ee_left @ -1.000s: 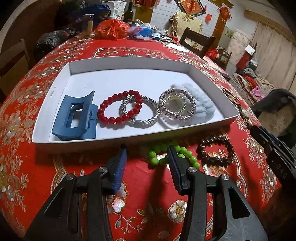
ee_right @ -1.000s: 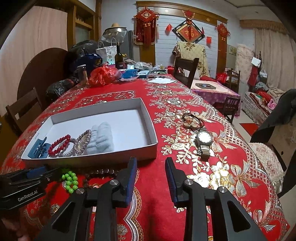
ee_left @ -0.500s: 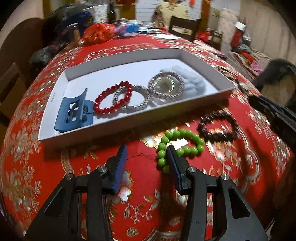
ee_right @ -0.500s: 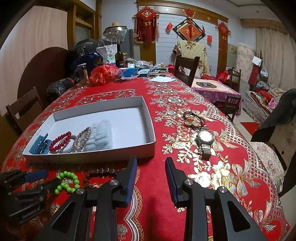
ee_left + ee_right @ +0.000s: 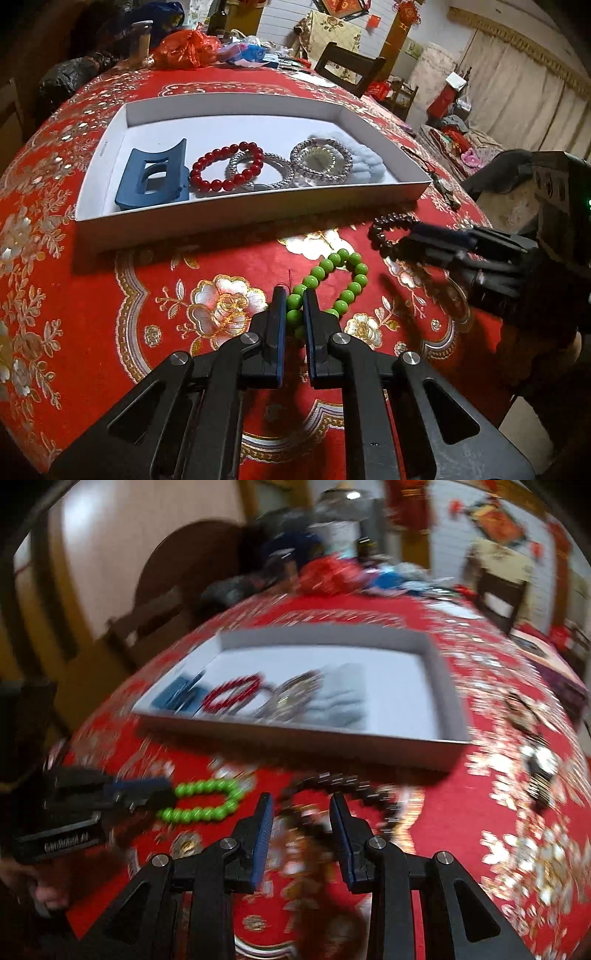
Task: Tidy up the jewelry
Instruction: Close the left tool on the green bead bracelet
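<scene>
My left tongs [image 5: 294,302] are black angular frames with round silver screws and blue pads [image 5: 280,325]. My right tongs [image 5: 302,812] match them, and white lettering, too blurred to read, marks the left unit's side.

My left view is sharp, lit warm and dim from above, with glare on the white tray [image 5: 236,229] and gold patterns. My right view is smeared by motion blur throughout. Both bend and darken toward the corners.
</scene>
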